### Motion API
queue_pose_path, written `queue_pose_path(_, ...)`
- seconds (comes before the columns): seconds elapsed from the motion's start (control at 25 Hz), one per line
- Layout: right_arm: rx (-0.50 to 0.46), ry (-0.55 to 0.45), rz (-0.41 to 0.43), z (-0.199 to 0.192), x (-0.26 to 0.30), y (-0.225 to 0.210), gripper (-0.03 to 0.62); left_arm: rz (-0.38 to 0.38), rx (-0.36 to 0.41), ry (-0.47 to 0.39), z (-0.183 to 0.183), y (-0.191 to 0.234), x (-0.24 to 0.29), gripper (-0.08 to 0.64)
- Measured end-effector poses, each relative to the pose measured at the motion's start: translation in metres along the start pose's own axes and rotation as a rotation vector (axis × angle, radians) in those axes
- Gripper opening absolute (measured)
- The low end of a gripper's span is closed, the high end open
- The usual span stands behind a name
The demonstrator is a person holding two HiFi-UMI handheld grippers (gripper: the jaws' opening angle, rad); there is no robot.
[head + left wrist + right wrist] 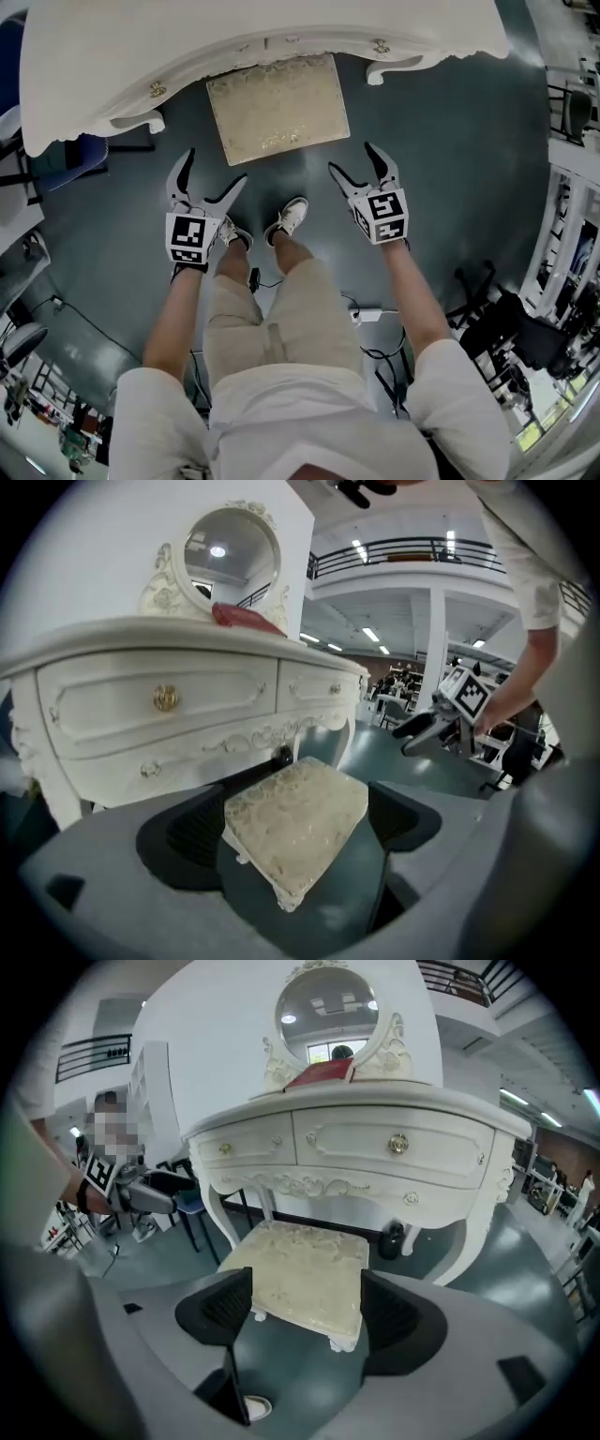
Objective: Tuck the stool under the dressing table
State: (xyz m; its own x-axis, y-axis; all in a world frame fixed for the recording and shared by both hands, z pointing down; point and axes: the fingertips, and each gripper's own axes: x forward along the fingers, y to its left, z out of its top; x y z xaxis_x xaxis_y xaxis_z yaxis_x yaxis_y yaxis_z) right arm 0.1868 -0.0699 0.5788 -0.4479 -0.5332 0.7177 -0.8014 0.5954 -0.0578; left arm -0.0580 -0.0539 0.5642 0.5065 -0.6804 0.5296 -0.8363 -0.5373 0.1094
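Stool (278, 108) on floor (450, 187), partly under dressing table (141, 47), just ahead of left hand-held gripper (216, 167) and right hand-held gripper (352, 157), both spread and empty; probably light, rigid-framed, soft-topped, best pushed at seat's near edge.

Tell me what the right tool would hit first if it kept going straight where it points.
Most likely the cushioned seat of the stool: it lies framed between the open jaws of the right tool, not yet touched. Depth is unclear.
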Motion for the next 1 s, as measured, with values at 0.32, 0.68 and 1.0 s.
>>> queue_pose_path(0.32, -0.090, 0.133, 0.000, -0.069, 0.072, -0.018, 0.336, 0.040, -0.053, 0.112, -0.083, 0.014, 0.063, 0.476)
queue_pose_path(0.68, -0.177, 0.267, -0.050, -0.120, 0.124, -0.050, 0.339, 0.040, -0.014, 0.232, -0.154, 0.002, 0.103, 0.476)
queue_pose_path(1.0, -0.209, 0.311, -0.046, -0.136, 0.139, -0.061, 0.339, 0.095, -0.065, 0.306, -0.185, 0.002, 0.113, 0.475)
